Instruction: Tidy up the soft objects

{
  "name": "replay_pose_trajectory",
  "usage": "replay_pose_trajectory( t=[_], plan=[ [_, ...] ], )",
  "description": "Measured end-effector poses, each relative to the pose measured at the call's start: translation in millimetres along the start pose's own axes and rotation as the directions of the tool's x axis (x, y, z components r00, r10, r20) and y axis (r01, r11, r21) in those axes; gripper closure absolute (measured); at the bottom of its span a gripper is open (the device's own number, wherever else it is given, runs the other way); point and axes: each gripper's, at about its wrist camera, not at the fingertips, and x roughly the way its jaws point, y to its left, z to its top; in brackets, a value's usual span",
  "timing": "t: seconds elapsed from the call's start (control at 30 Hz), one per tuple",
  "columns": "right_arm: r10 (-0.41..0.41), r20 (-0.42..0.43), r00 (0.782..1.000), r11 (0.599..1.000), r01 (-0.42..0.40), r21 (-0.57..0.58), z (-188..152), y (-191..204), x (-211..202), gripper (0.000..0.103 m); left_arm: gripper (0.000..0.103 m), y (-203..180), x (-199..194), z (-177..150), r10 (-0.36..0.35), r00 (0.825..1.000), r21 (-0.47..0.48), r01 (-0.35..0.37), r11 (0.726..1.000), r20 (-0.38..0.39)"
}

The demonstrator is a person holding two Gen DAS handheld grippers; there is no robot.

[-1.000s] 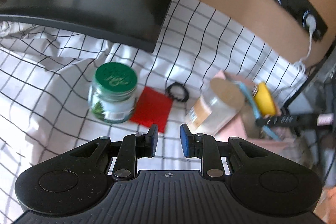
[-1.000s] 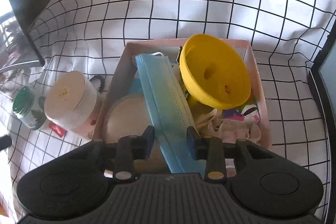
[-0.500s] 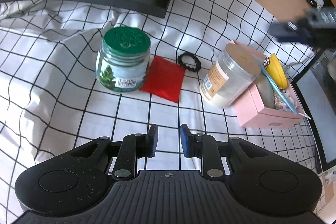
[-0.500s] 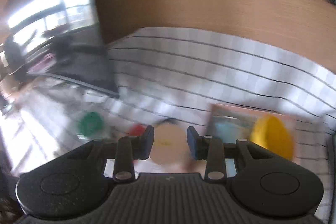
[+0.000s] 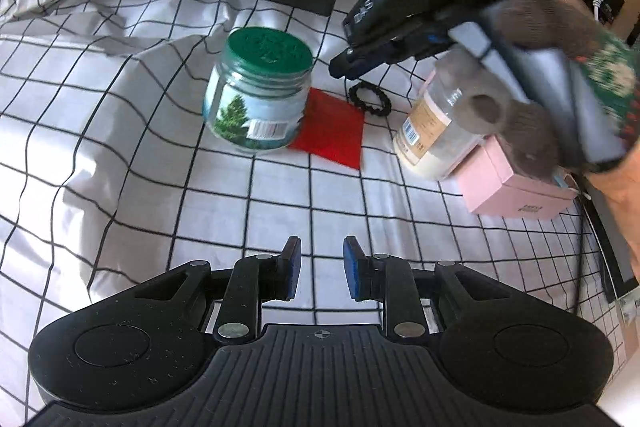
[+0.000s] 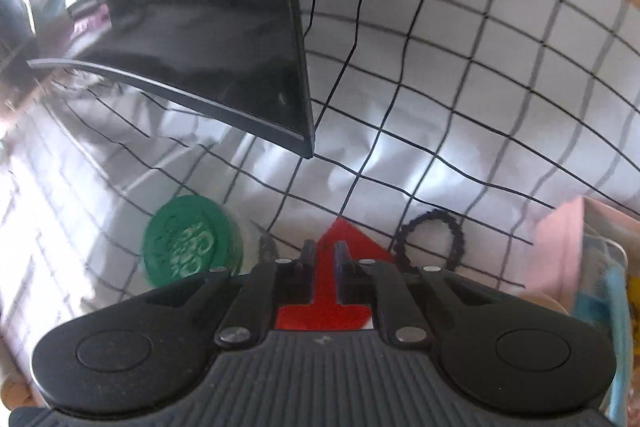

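Left wrist view: the left gripper [image 5: 318, 267] sits low in the foreground above a white cloth with a black grid [image 5: 120, 155] that covers the worktop. Its blue-padded fingers stand apart with nothing between them. Farther on, a glass jar with a green lid [image 5: 260, 95] stands upright. Just beside it on the right, a flat red pouch [image 5: 332, 133] lies on the cloth, one corner tucked against the jar. A black hair tie [image 5: 369, 99] rests just beyond the pouch. To the right stands a clear jar of pale contents [image 5: 430, 131], touching a pink box [image 5: 516, 187]. The right gripper [image 5: 344, 65] reaches in from the upper right, held in a grey gloved hand [image 5: 532, 67], its tip above the hair tie and the pouch's far edge.

Right wrist view: the picture is blurred. The right gripper [image 6: 324, 253] has its fingers narrowly apart, holding nothing, and the red pouch [image 6: 340, 239] shows between and beneath them. The green lid [image 6: 192, 241] is to the left, the hair tie [image 6: 434, 239] to the right, and the pink box [image 6: 560, 247] at the far right. A dark monitor [image 6: 192, 39] stands behind.
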Motion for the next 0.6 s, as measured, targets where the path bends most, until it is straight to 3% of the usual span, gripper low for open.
replay_pose_trajectory(
  t=[0.33,0.6],
  plan=[
    [-0.042,-0.035,0.999,0.999,0.042,-0.009,13.7,-8.6,36.2,0.094,0.078,13.3,0.7,-4.5,-0.015,1.0,-0.013,0.015,1.0,-0.005],
    [0.015,-0.098,0.995,1.0,-0.015,-0.005,10.7,-11.1,43.8,0.094,0.078,14.7,3.9,-5.8,-0.016,1.0,-0.023,0.015,1.0,-0.015]
  ],
)
